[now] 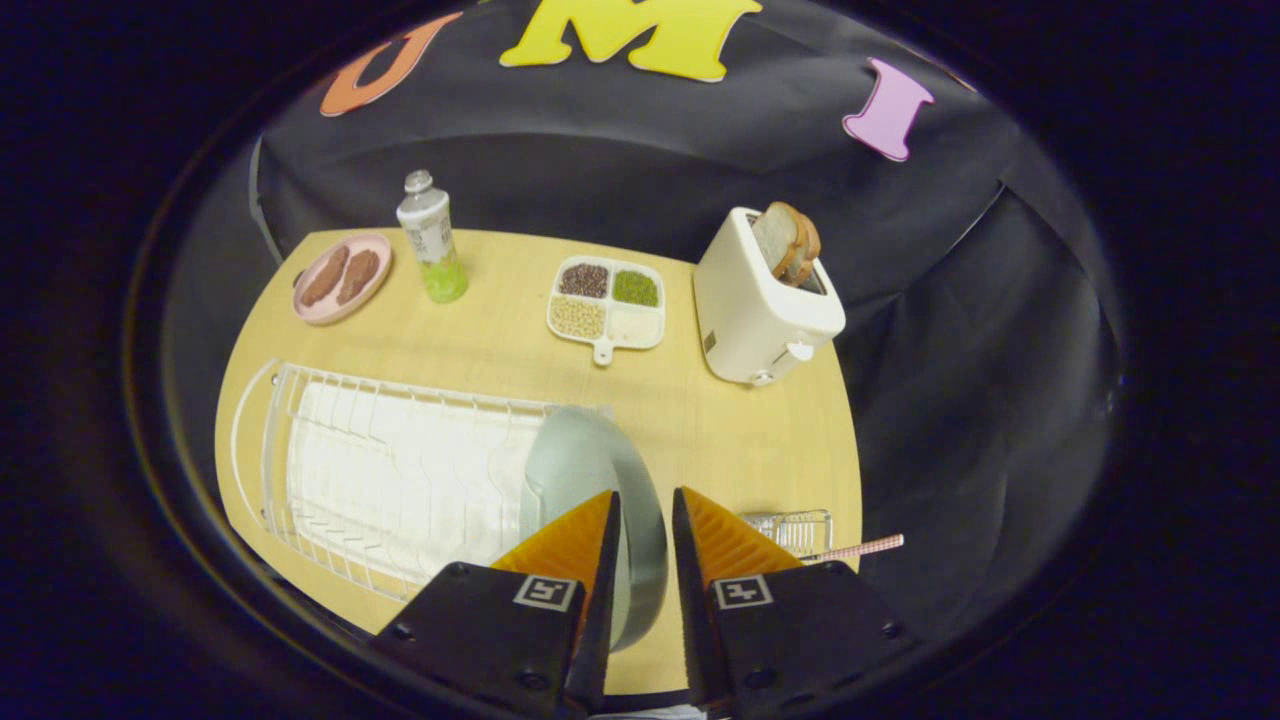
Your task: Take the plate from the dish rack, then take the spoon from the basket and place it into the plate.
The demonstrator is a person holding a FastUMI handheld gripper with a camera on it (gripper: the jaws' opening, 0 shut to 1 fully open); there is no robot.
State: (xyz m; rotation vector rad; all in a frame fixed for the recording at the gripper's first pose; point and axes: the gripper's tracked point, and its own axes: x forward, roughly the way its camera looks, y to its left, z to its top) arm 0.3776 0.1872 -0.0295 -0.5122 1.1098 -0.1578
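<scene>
Between the narrowly open jaws of the gripper (645,515), upright pale grey-green plate (590,470) in white wire dish rack (330,440); apparently rigid, smooth, breakable; best pinched at upper rim.

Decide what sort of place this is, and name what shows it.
Probably a mock kitchen in a booth: a dish rack holding a plate, a toaster with bread, food dishes on a table. The claw straddles the plate's rim.

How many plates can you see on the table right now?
2: a grey plate standing upright in the dish rack, its rim between the gripper fingers, and a pink plate of food beside the bottle.
</scene>
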